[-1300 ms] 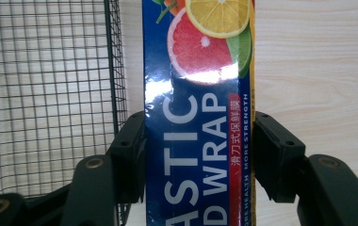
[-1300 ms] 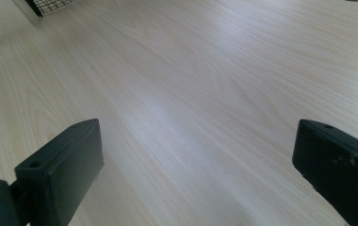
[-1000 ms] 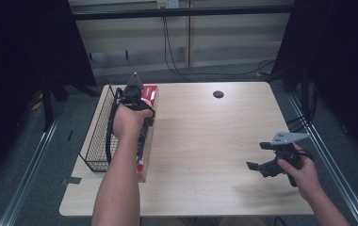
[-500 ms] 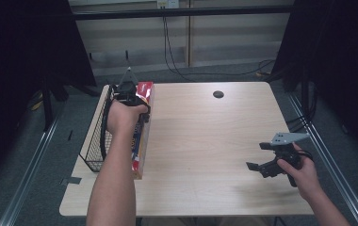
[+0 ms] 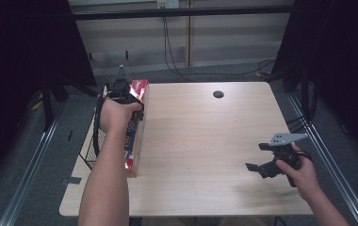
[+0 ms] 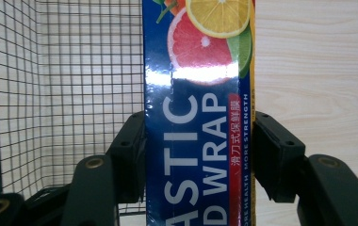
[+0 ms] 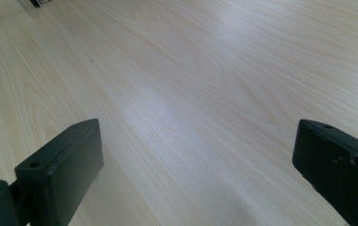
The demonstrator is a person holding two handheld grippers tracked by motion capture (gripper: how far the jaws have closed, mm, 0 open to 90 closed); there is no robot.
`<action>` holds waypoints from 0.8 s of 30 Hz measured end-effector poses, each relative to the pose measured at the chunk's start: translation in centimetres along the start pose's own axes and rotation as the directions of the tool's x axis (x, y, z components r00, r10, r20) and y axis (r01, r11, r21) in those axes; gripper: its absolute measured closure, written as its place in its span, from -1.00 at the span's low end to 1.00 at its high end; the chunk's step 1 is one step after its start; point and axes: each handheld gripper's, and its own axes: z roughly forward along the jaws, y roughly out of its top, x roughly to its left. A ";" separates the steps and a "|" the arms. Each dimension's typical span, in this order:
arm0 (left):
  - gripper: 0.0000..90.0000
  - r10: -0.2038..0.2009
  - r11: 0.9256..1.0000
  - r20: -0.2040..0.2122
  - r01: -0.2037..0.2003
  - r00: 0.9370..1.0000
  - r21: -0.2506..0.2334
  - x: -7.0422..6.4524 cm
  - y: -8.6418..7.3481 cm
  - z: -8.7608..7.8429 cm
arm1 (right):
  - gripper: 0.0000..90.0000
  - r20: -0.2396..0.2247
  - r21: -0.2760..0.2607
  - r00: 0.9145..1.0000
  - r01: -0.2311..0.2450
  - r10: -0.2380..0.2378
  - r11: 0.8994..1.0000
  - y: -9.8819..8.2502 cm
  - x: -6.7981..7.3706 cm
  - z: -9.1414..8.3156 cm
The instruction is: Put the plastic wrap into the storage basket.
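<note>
A long plastic wrap box, blue with citrus fruit printed on it and red on its side, is clamped between the pads of my left gripper, which is shut on it. In the high view that gripper holds the box above the table's left edge, beside the black wire basket. My right gripper hovers low over the right side of the table. Its jaws stand wide apart with only bare wood between them.
The wire basket's mesh wall lies directly left of the box in the left gripper view. A small dark round hole sits near the table's far edge. The light wood tabletop spreads between the two hands.
The left hand has shifted the box a little toward the left, closer over the basket's rim. The right hand has stayed still.
</note>
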 end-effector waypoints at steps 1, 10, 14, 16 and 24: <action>-0.02 -0.003 1.000 -0.001 0.003 1.000 -0.003 0.2 0.0 0.0 | -0.96 -0.008 -0.001 1.000 -0.004 0.004 1.000 0.0 0.0 0.0; -0.02 -0.005 1.000 -0.011 0.005 1.000 -0.004 1.3 0.2 -0.2 | -0.96 -0.004 0.002 1.000 -0.005 0.005 1.000 0.0 -0.1 0.0; -0.02 -0.019 1.000 -0.004 0.019 1.000 -0.005 1.6 0.2 -0.1 | -0.96 -0.001 0.004 1.000 -0.004 0.004 1.000 0.0 -0.1 0.0; -0.02 -0.016 1.000 -0.011 0.016 1.000 -0.002 1.8 0.4 -0.1 | -0.96 -0.005 0.003 1.000 -0.004 0.004 1.000 0.0 -0.1 0.0; -0.02 -0.036 0.999 -0.008 0.036 0.999 -0.010 2.5 0.6 0.1 | -0.96 -0.010 0.007 1.000 -0.001 0.001 1.000 -0.1 0.0 0.1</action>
